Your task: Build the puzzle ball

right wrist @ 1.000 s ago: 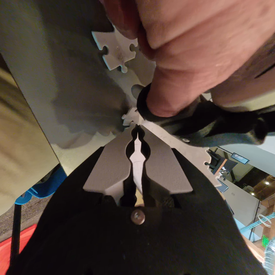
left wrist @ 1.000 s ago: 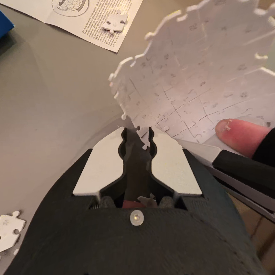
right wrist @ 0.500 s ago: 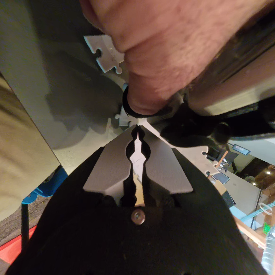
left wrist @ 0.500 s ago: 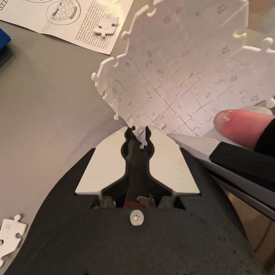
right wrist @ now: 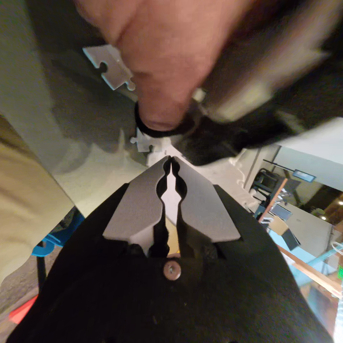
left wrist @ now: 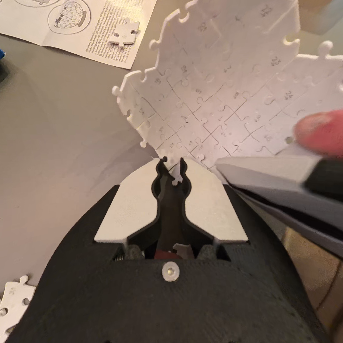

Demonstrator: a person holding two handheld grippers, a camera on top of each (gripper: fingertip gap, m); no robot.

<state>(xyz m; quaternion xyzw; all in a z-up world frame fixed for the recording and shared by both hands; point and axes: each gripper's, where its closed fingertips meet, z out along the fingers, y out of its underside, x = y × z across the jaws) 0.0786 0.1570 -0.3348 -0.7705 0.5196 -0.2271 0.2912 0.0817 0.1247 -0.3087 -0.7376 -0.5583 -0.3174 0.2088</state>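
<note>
The partly built puzzle ball [left wrist: 213, 89] is a curved white shell of joined numbered pieces, seen from its inner side and standing up from the grey table [left wrist: 55, 130]. My left gripper [left wrist: 173, 160] grips the shell's lower edge; a tab of one piece shows between its fingers. My right gripper [right wrist: 170, 157] has its tips pinched on the shell's white edge [right wrist: 213, 172]. It also shows in the left wrist view [left wrist: 259, 168], lying along the shell's lower right edge. A person's fingertip [left wrist: 319, 130] presses on the shell there.
A printed instruction sheet [left wrist: 74, 27] lies at the back left with a loose piece [left wrist: 124, 35] on it. Another loose piece [left wrist: 13, 304] lies at the near left. In the right wrist view a hand [right wrist: 157, 55] fills the top, over a loose piece [right wrist: 109, 68]. One gripper's finger ends stand about 4 cm off the other's.
The shell has tilted and turned in the left wrist view, showing more of its inner side. The hand in the right wrist view has shifted, and the fingertip has slid right along the shell.
</note>
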